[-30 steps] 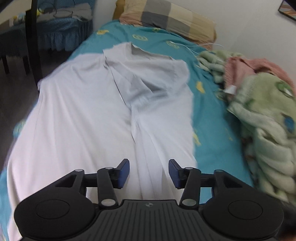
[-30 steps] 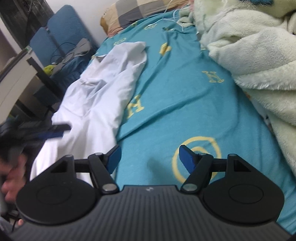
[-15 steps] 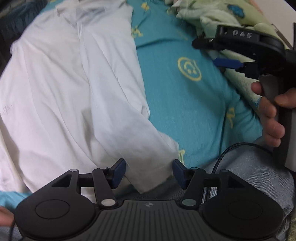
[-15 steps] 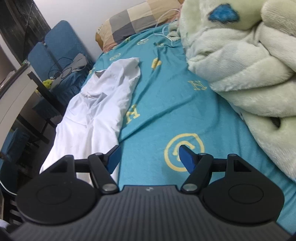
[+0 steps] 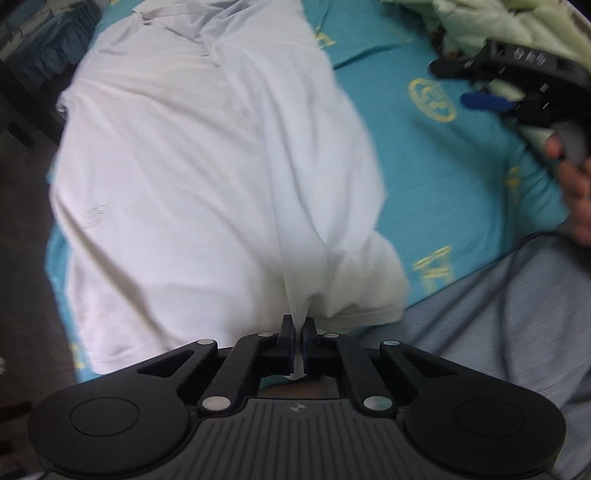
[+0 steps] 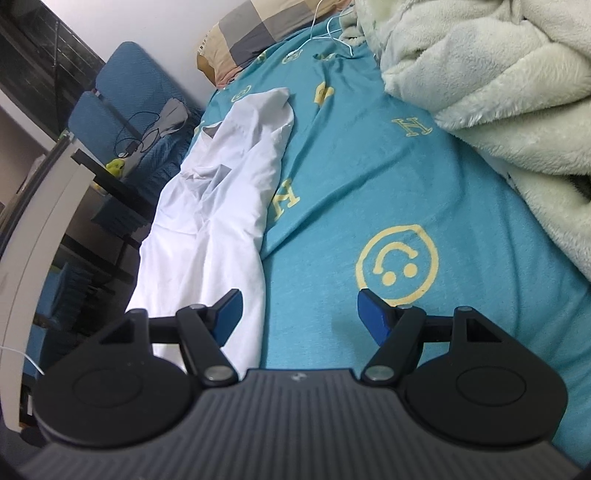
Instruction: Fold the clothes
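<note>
A white collared shirt (image 5: 207,166) lies spread along the left side of the teal bedsheet (image 5: 436,155), collar at the far end. My left gripper (image 5: 298,325) is shut on the shirt's near hem, which bunches into a ridge at the jaws. The shirt also shows in the right wrist view (image 6: 221,192), at the left. My right gripper (image 6: 300,314) is open and empty, hovering over the teal bedsheet (image 6: 369,177) just right of the shirt's edge; it also appears at the upper right of the left wrist view (image 5: 517,92), held by a hand.
A fluffy pale green blanket (image 6: 487,81) is heaped on the bed's right side. A checked pillow (image 6: 266,29) lies at the head. Blue chairs (image 6: 125,99) and a dark table stand off the bed's left. My grey-trousered leg (image 5: 498,325) and a cable are at the near right.
My left gripper came down to the shirt's near hem and shut on it; it was open before. The right gripper stayed open and shifted slightly over the bedsheet.
</note>
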Demonstrator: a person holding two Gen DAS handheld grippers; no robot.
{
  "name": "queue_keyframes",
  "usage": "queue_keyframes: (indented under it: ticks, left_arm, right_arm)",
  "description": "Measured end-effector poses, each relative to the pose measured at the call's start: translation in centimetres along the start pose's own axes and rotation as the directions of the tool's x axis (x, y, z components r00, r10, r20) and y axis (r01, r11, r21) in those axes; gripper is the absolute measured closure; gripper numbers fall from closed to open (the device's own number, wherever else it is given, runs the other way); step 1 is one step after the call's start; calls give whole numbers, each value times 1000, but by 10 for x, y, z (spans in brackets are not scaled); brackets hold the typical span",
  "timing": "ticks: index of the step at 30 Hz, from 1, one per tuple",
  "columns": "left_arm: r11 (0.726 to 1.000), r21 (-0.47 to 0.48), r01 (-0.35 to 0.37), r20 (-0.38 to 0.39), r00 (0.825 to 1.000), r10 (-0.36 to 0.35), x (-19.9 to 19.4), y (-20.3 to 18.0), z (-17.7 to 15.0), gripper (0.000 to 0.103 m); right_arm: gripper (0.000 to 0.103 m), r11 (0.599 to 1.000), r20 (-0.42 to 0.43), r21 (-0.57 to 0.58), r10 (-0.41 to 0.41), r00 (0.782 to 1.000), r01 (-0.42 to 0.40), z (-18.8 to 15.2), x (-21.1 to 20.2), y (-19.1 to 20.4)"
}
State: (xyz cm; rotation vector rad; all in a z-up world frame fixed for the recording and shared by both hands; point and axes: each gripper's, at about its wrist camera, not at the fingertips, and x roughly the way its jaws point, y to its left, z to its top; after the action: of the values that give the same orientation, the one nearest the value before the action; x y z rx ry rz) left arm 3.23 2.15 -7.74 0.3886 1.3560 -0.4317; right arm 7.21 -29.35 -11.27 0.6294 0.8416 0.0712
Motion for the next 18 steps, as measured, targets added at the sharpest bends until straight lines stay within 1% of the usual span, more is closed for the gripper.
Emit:
queue_keyframes:
  ticks: [1, 3, 4, 5, 6, 7, 9, 10, 12, 13, 14, 15, 17, 18]
  left_arm:
    - [1000, 8, -17, 2, 1000, 17, -1, 3, -2, 96]
    - [1000, 5, 5, 43, 999, -5, -10, 5, -5, 91]
    - [1000, 9, 9, 73, 997, -10, -14, 3, -5, 85]
    - [1000, 18, 2, 110, 994, -4, -18, -3, -2, 77]
    - [1000, 27, -8, 145, 989, 4, -22, -7, -1, 73]
    - [999, 34, -18, 181, 983, 12, -28, -11, -1, 69]
    - [999, 48, -9, 255, 967, -4, -34, -28, 3, 67]
    - [999, 54, -2, 289, 957, -13, -37, -36, 5, 62]
    - [998, 65, 6, 345, 938, -29, -43, -51, 7, 60]
    - [997, 73, 11, 375, 926, -37, -45, -59, 7, 57]
    - [997, 81, 16, 405, 913, -48, -44, -68, 7, 52]
    - [995, 99, 23, 421, 905, -63, -40, -77, 7, 50]
    - [987, 156, 40, 411, 906, -101, -24, -96, 9, 49]
    - [983, 181, 37, 390, 915, -106, -13, -103, 12, 49]
  right_arm:
    - [32, 1000, -2, 5, 9, 1000, -9, 1, 1, 0]
    - [32, 999, -6, 23, 37, 999, -37, 4, 4, 1]
    - [32, 998, -8, 32, 51, 999, -51, 5, 6, 1]
    - [32, 996, -9, 45, 72, 997, -72, 7, 8, 2]
    - [32, 994, -11, 58, 92, 996, -91, 11, 11, 3]
    - [34, 994, -13, 59, 96, 995, -95, 16, 15, 5]
    - [34, 995, -17, 50, 88, 996, -87, 28, 25, 12]
    - [35, 994, -20, 53, 94, 995, -93, 36, 31, 15]
    - [39, 991, -25, 69, 118, 993, -116, 53, 46, 19]
    - [40, 990, -26, 69, 122, 992, -120, 62, 54, 22]
    - [40, 991, -25, 65, 121, 992, -119, 71, 63, 25]
    - [43, 991, -24, 55, 120, 992, -119, 80, 73, 28]
    - [44, 991, -19, 40, 126, 992, -126, 97, 94, 30]
    - [45, 990, -17, 43, 136, 991, -135, 104, 106, 28]
